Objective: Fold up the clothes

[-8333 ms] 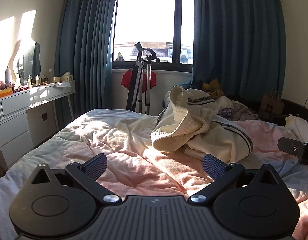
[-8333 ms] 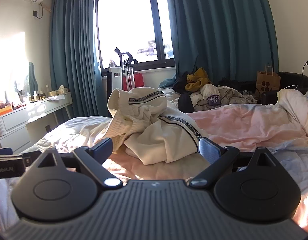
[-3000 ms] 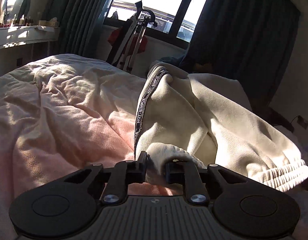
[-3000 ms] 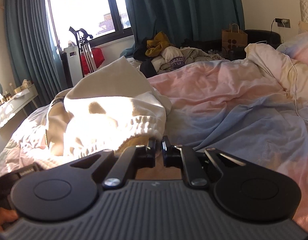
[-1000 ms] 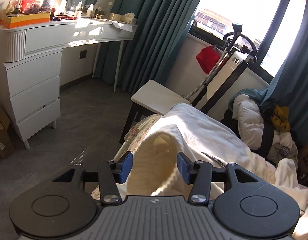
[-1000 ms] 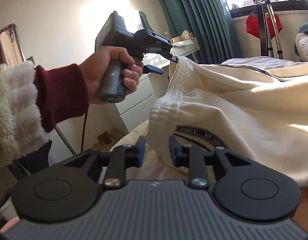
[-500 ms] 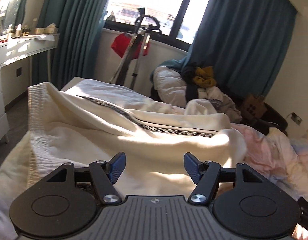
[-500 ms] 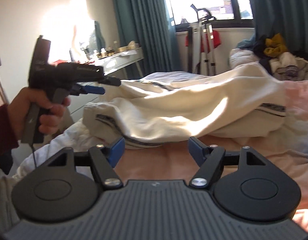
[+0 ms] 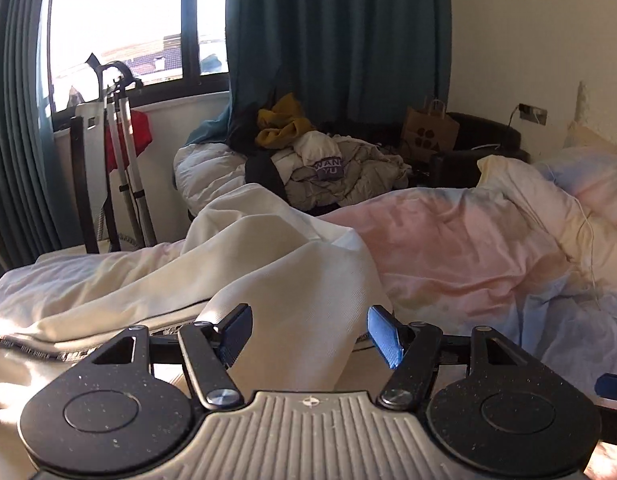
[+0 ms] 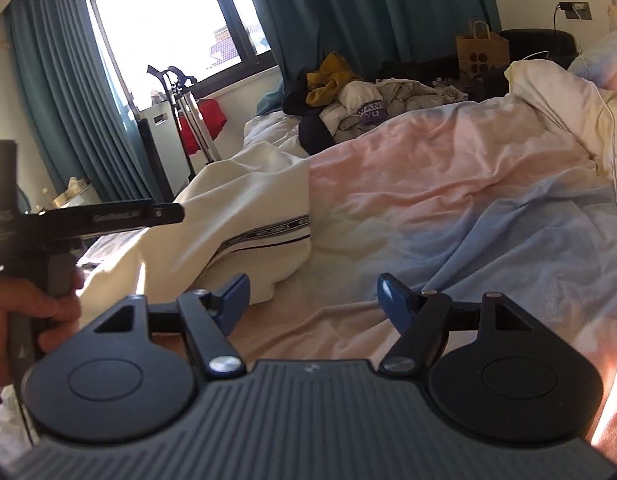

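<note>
Cream sweatpants (image 9: 292, 280) with a black lettered stripe lie spread across the foot of the bed; they also show in the right wrist view (image 10: 244, 216). My left gripper (image 9: 310, 332) is open and empty, just above the near fold of the pants. My right gripper (image 10: 312, 296) is open and empty, over the pink duvet to the right of the pants. The left gripper's body, held in a hand, shows at the left of the right wrist view (image 10: 88, 220).
The bed has a pink and blue duvet (image 10: 448, 200) with pillows (image 9: 580, 184) at the right. A pile of other clothes (image 9: 308, 160) lies beyond the bed. A garment steamer (image 9: 120, 152), a paper bag (image 9: 428, 132) and curtains stand by the window.
Both grippers have swung right along the bed, away from the waistband. The pants lie flatter on the bed. Both grippers stay open.
</note>
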